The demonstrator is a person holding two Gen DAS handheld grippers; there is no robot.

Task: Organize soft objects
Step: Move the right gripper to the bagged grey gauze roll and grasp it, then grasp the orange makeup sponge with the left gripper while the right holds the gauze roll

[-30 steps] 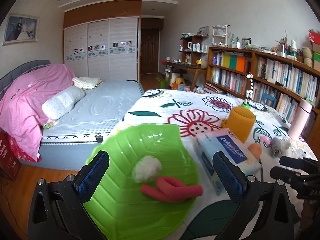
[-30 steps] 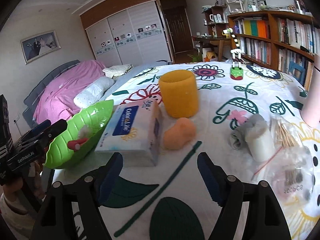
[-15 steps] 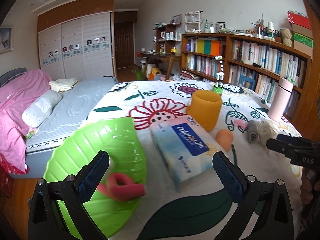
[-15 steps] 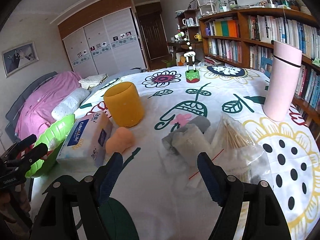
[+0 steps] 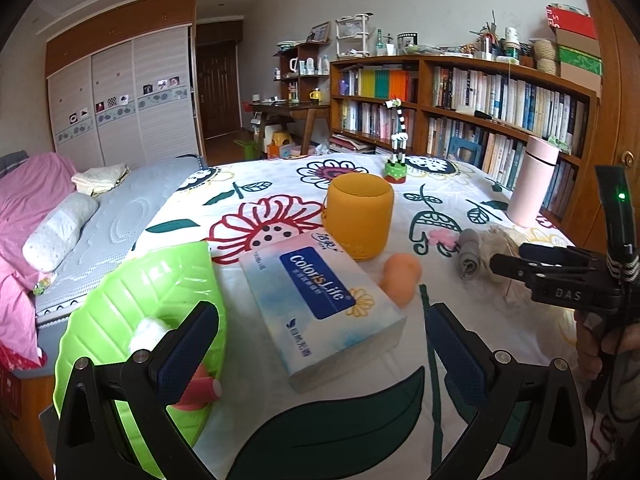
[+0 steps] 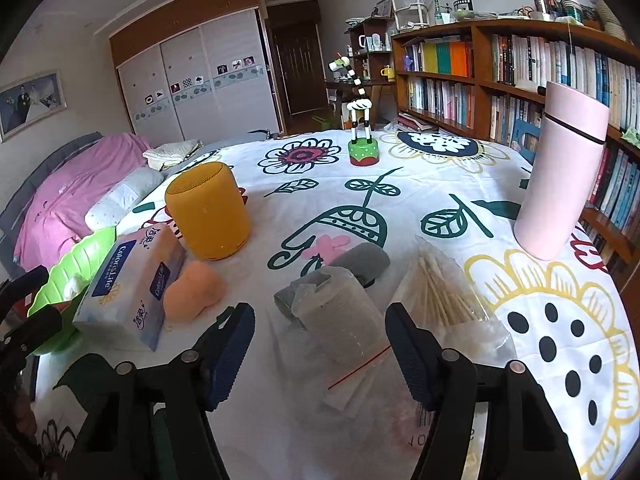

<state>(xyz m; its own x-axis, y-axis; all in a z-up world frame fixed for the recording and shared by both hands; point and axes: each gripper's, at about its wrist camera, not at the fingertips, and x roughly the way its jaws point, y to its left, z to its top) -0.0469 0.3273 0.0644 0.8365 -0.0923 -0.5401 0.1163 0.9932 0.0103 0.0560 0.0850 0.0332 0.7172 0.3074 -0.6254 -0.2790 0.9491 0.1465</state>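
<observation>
With both your left gripper (image 5: pixel 320 344) and right gripper (image 6: pixel 318 336) spread wide and empty, you have a white puff (image 5: pixel 147 330) and red piece (image 5: pixel 198 394) in the green leaf tray (image 5: pixel 160 276), while the orange sponge (image 6: pixel 194 290) and grey roll (image 6: pixel 362 260), right of the tissue box (image 5: pixel 320 300), remain.

This is a lived-in home bedroom. At the left edge lies a bed with a pink quilt (image 5: pixel 24 208) and grey mattress; behind it stands a white sliding-door wardrobe (image 5: pixel 120 100). A wooden bookshelf packed with books (image 5: pixel 480 112) fills the upper right, beside a framed wedding photograph (image 6: pixel 30 102) at far left.
</observation>
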